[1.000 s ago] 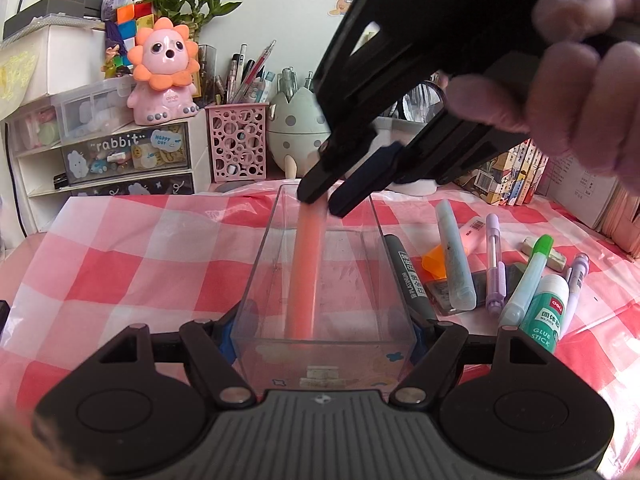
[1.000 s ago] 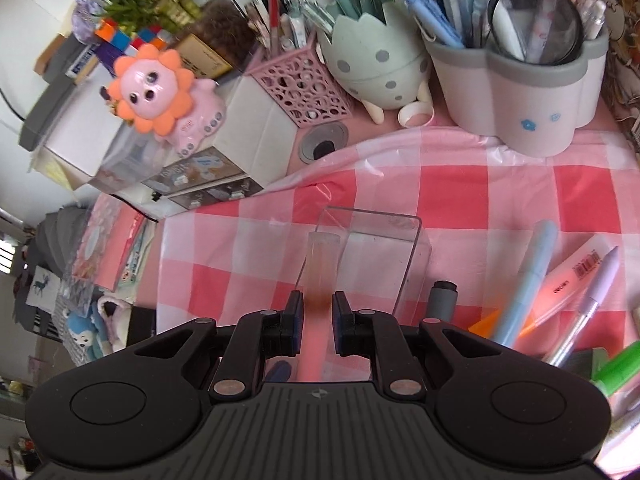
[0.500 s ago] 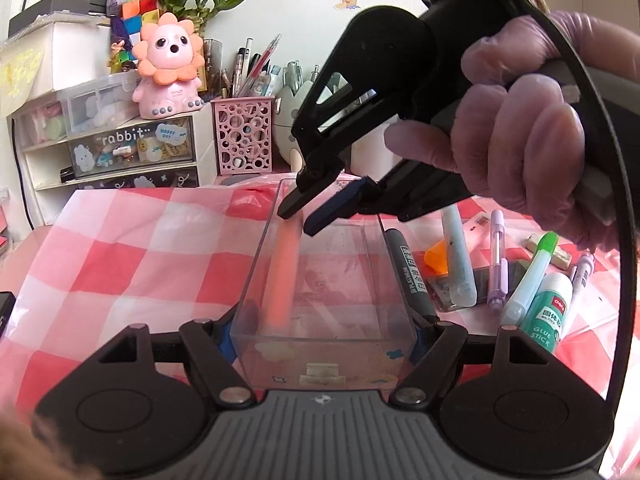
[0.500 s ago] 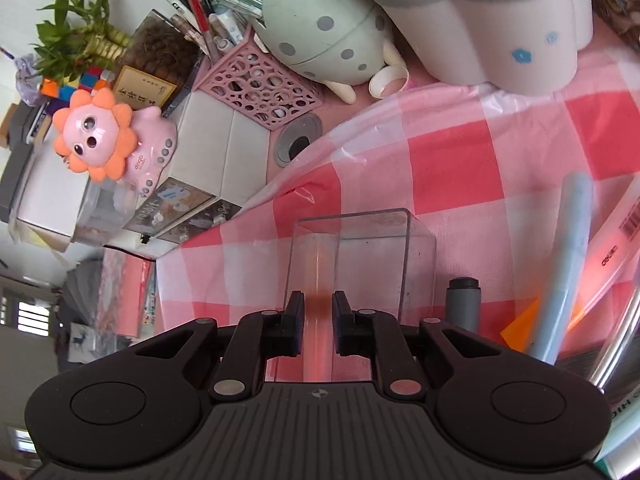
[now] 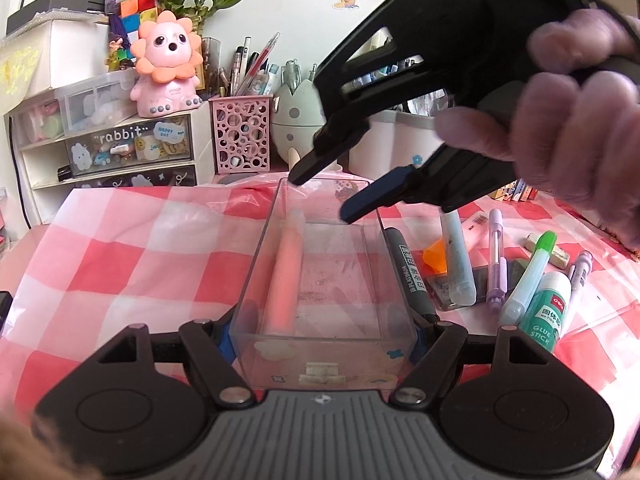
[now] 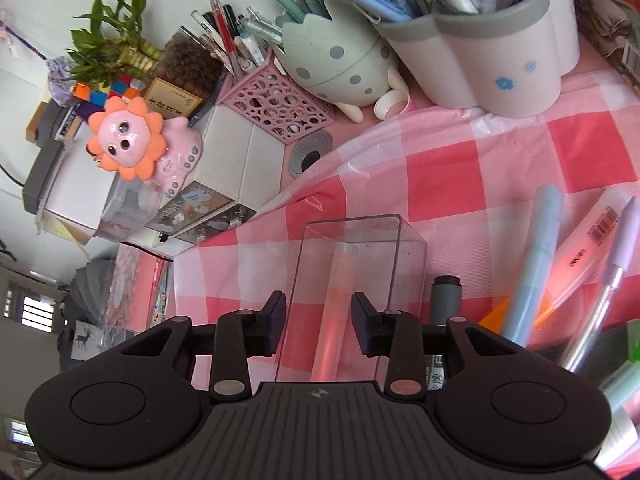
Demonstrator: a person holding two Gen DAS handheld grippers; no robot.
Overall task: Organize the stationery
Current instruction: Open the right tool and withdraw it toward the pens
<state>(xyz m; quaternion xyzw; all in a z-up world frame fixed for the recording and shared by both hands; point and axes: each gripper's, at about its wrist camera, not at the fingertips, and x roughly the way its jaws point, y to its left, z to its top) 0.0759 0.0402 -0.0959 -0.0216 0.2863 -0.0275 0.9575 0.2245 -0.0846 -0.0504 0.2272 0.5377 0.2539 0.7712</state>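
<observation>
The table (image 5: 120, 248) under its red-checked cloth carries the clear box (image 5: 324, 280), which my left gripper (image 5: 322, 336) clamps by its near end, jaws pressed to both side walls. Above the far end my right gripper (image 5: 332, 196) has just been opening — a second ago it pinched the orange highlighter (image 5: 286, 276), and now its jaws stand apart with nothing between them. The highlighter lies flat inside the box along the left wall, so that piece is stowed. Right of the box wait the grey marker (image 5: 406, 276), blue highlighter (image 5: 456, 256) and glue stick (image 5: 546, 312) — I'd take one next.
</observation>
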